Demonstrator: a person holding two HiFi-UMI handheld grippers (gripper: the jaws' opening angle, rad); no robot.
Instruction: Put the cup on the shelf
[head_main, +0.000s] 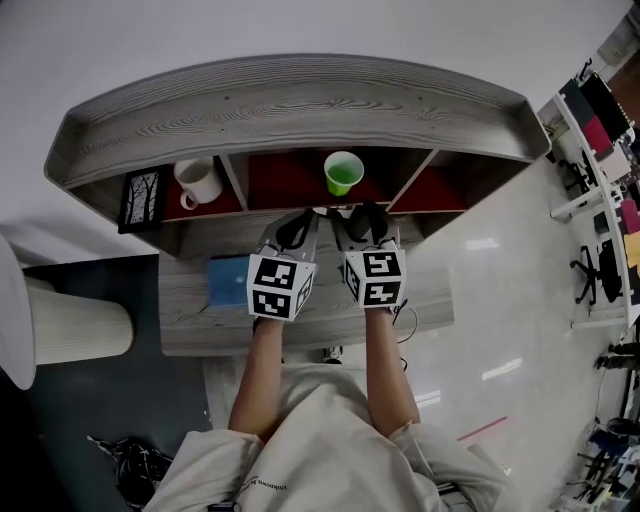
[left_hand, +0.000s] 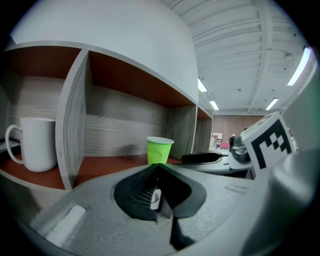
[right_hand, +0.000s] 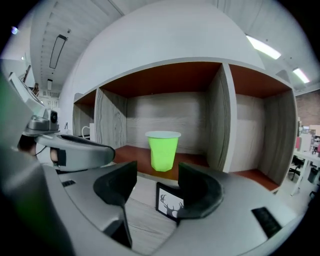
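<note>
Nearest to me, my right claw (right_hand: 157, 182) has its jaws apart and empty, and a small deer picture (right_hand: 170, 202) stands on the counter (right_hand: 138, 217) low between them. Straight ahead and farther off, the green cup (right_hand: 163, 150) stands upright in the middle compartment of the shelf (right_hand: 220, 115), clear of both jaws. My left claw (left_hand: 158, 169) is pinched together on nothing, to the left. The right claw is nearer; I judge the cup placed, leaving only a straight pull back.

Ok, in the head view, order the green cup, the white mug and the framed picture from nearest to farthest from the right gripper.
1. Green cup, middle compartment, just ahead of the right gripper.
2. White mug, left compartment.
3. Framed picture, farther left still.
</note>
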